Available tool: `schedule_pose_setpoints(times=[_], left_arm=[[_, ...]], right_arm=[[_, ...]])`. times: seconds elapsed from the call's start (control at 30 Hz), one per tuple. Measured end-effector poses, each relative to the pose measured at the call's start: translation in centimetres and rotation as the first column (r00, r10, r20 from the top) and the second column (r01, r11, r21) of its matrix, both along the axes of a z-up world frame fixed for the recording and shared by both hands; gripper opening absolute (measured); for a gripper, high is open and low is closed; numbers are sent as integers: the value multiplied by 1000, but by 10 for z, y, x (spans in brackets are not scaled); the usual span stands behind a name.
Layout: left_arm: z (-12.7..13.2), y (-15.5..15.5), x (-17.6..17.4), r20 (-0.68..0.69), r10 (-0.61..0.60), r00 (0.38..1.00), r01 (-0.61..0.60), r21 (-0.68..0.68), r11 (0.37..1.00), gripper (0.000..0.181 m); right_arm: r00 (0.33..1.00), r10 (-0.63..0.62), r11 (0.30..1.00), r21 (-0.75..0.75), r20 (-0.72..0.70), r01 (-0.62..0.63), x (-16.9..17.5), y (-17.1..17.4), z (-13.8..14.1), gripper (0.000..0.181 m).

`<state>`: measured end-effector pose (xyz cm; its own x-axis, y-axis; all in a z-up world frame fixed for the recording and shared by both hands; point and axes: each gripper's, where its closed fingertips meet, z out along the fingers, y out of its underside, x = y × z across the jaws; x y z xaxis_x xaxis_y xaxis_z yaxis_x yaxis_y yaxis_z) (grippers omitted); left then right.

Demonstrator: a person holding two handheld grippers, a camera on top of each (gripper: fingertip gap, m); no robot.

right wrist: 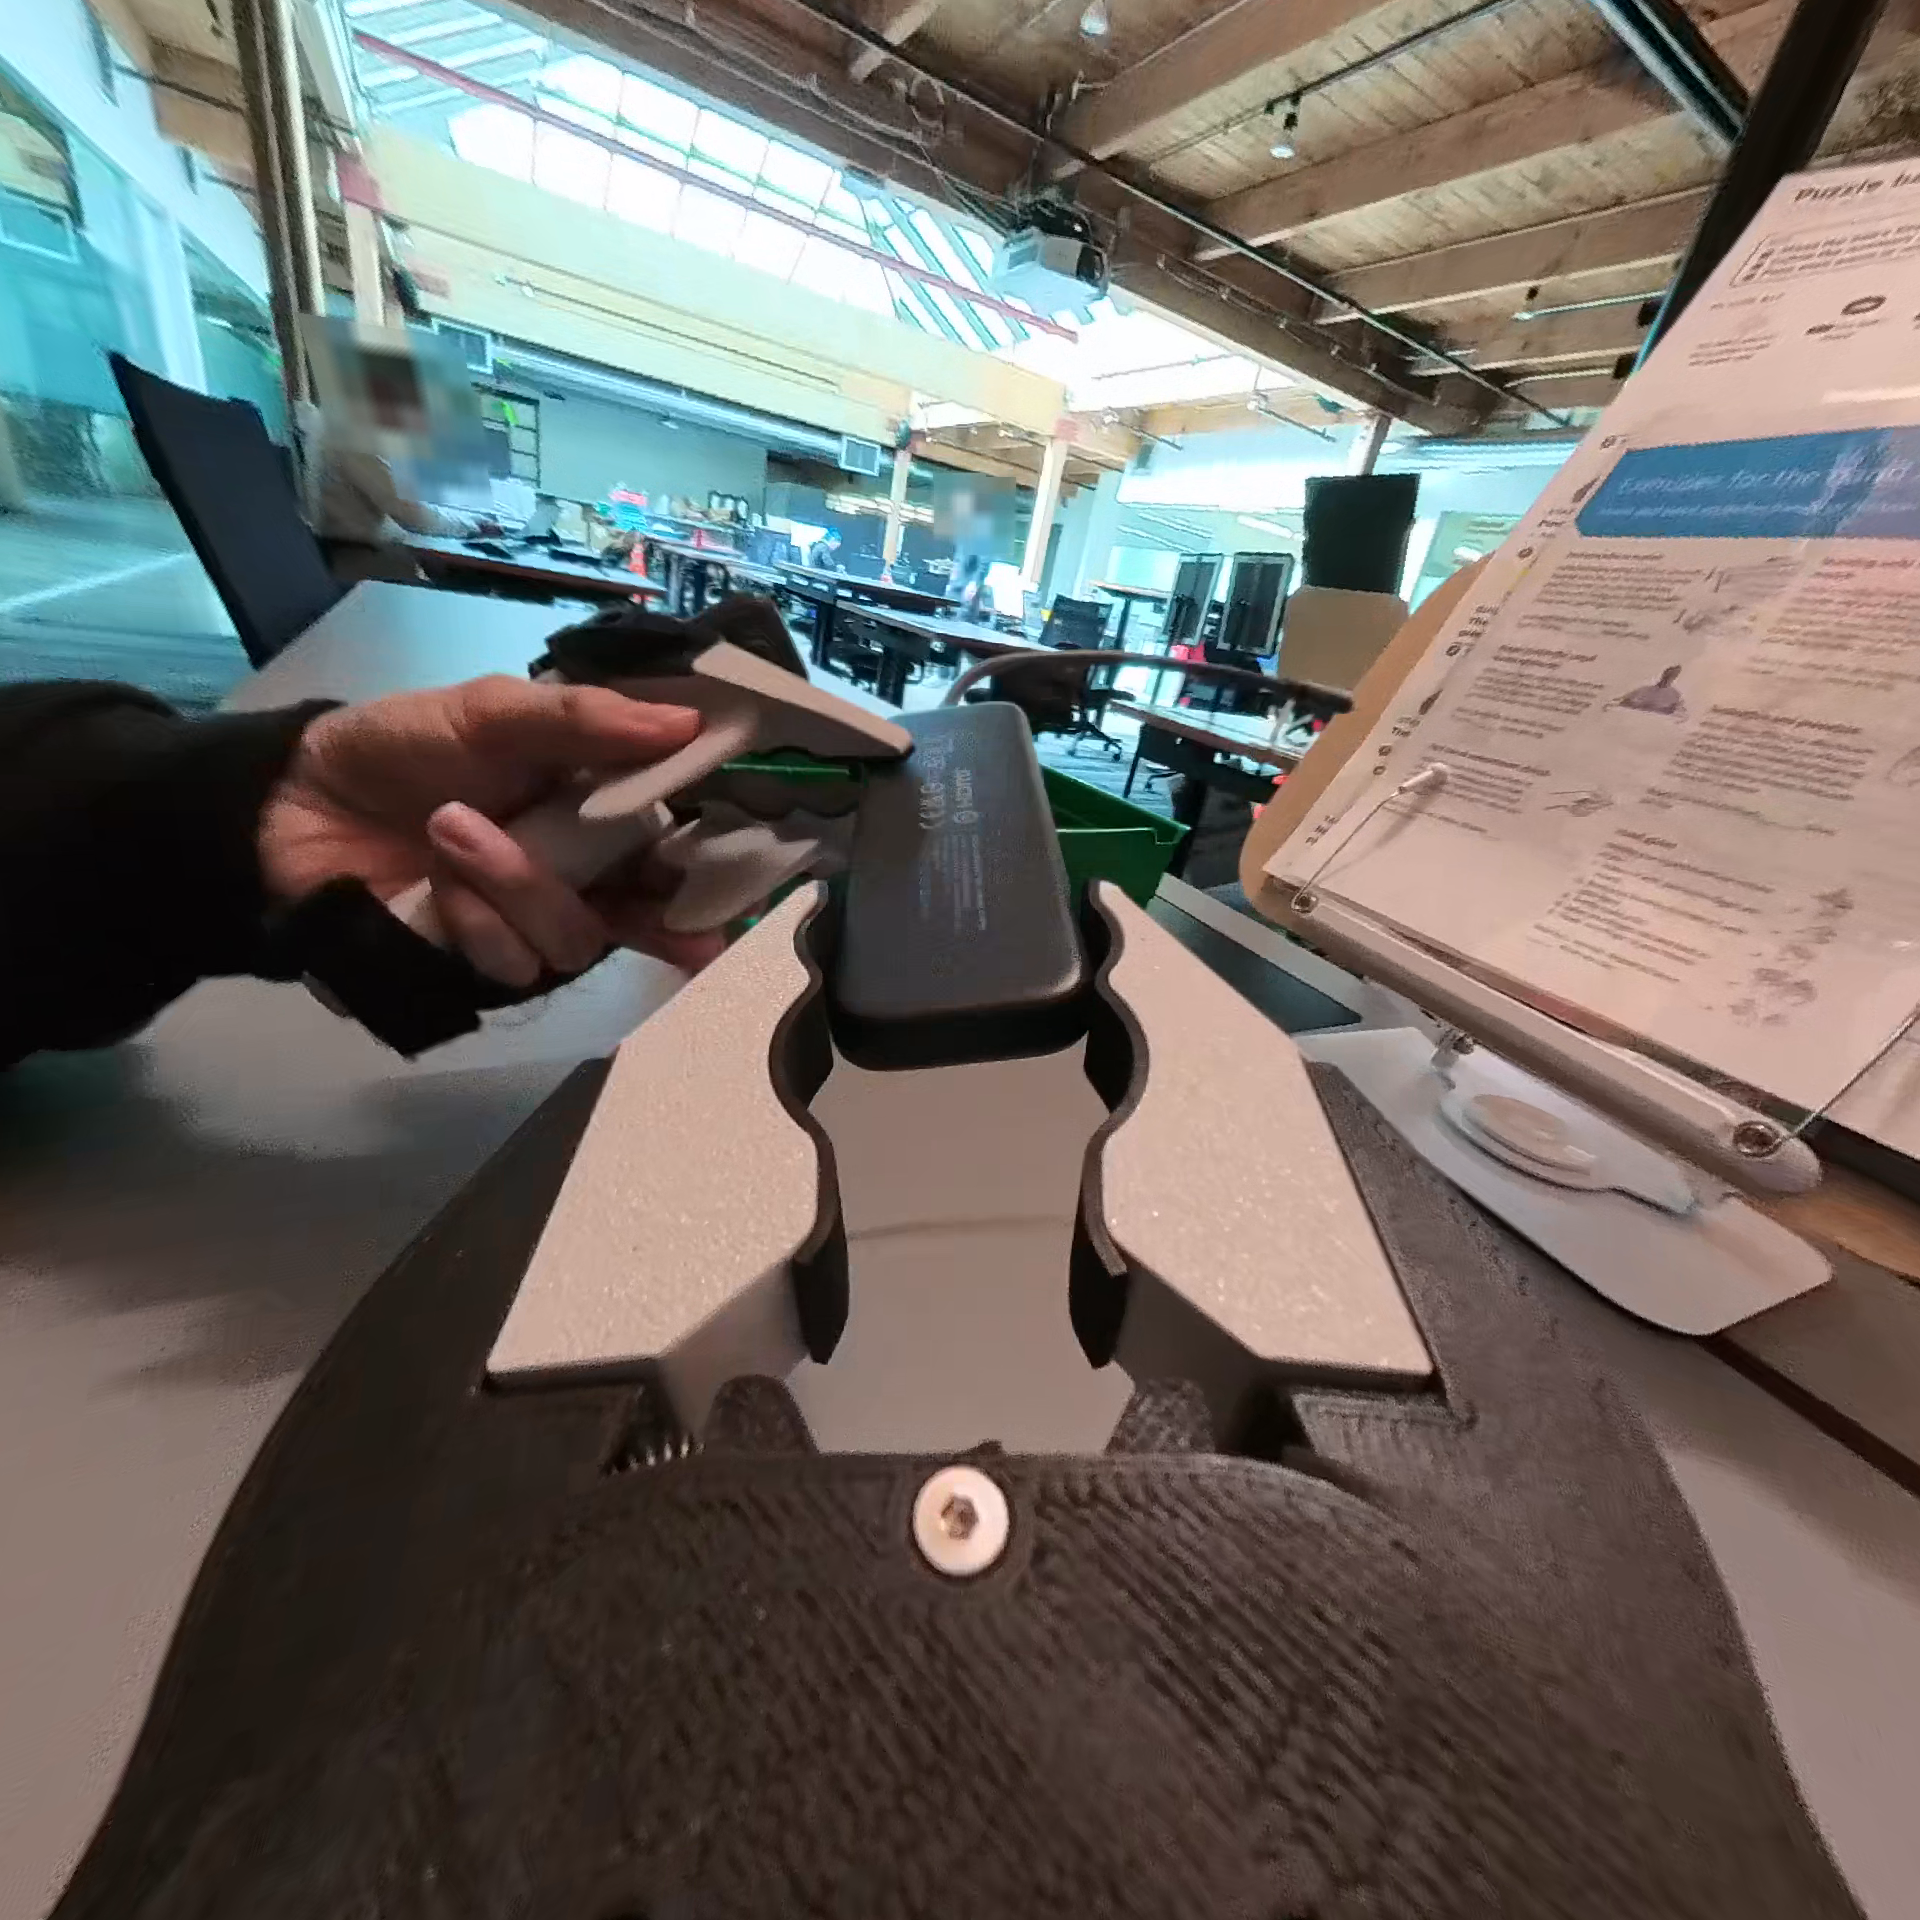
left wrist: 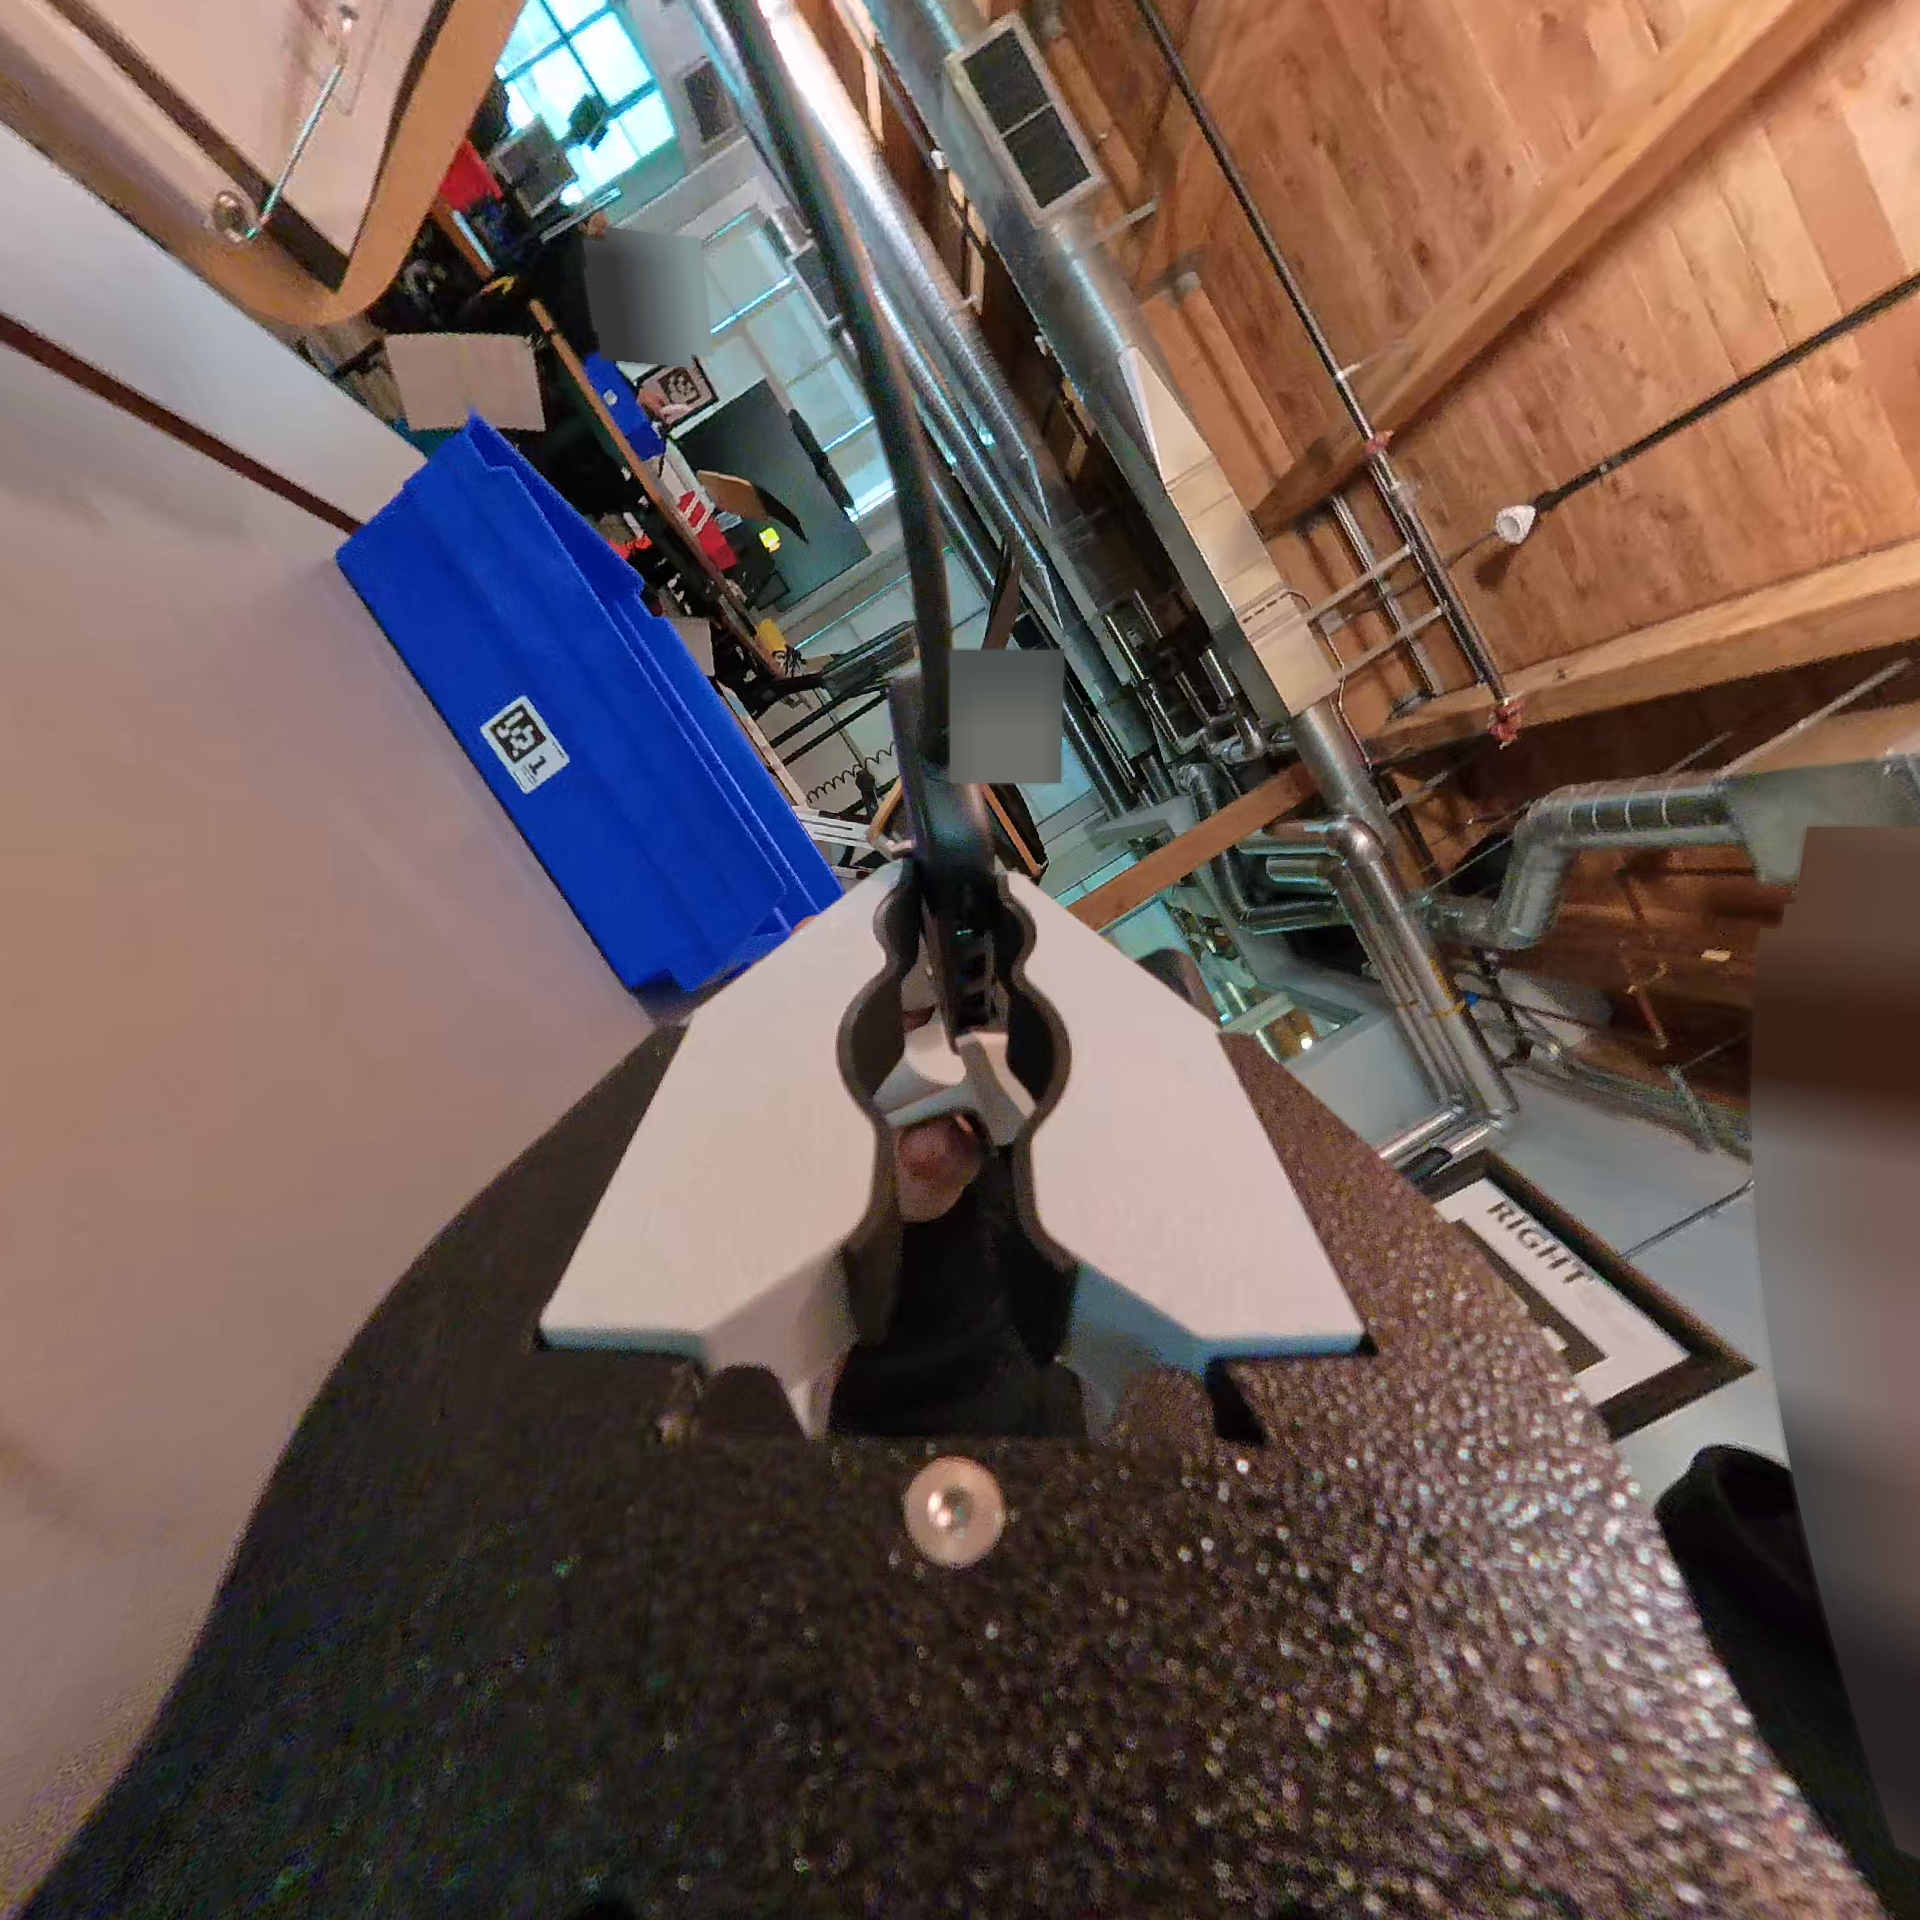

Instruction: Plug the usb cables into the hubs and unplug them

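Note:
A black usb hub [right wrist: 956, 831] is held in the air over the white table [right wrist: 208, 1195]. My right gripper [right wrist: 956, 904] is shut on its near end, one finger on each long side. My left gripper [right wrist: 862, 800], held by a person's hand [right wrist: 468, 790], clamps the hub's left edge from above and below. In the left wrist view my left gripper [left wrist: 951, 894] is shut on the hub [left wrist: 940, 831], seen edge-on with its side ports showing. The hub's black cable [left wrist: 883, 416] runs off its far end; it also shows in the right wrist view [right wrist: 1143, 665]. No loose usb plug is visible.
A blue bin [left wrist: 582, 707] stands on the table beyond the hub. A green bin [right wrist: 1101, 821] sits behind the hub. A wooden document stand with a printed sheet [right wrist: 1662, 675] fills the right side. Part of the right gripper's body with a label [left wrist: 1579, 1288] shows low right.

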<state>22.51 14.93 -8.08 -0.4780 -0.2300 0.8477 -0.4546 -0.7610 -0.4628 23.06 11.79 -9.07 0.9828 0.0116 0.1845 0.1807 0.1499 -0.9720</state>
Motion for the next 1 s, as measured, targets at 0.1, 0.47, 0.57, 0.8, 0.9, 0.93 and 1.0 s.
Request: schedule_pose_setpoints(times=[0.1,0.47,0.57,0.8,0.9,0.93,1.0], left_arm=[[-1,4,2,-43,-8,999,8,1,1000,10],[-3,8,7,-97,18,995,-13,48,999,9],[1,8,8,-99,27,995,-25,25,999,9],[-3,8,14,-123,60,991,-51,77,996,9],[1,9,15,-121,64,991,-57,64,996,9],[3,8,16,-118,62,991,-55,59,997,9],[5,7,18,-119,68,991,-59,79,995,9]], right_arm=[[1000,-18,1000,6,17,18,-1,2,0,45],[988,-96,995,2,117,97,-2,10,-6,49],[978,-144,989,-13,149,148,4,11,-11,55],[978,-168,984,-40,127,174,5,14,-13,48],[975,-194,980,-25,106,198,7,15,-12,49],[974,-203,978,-25,101,207,8,15,-12,49],[970,-217,975,-29,105,221,10,15,-14,50]])
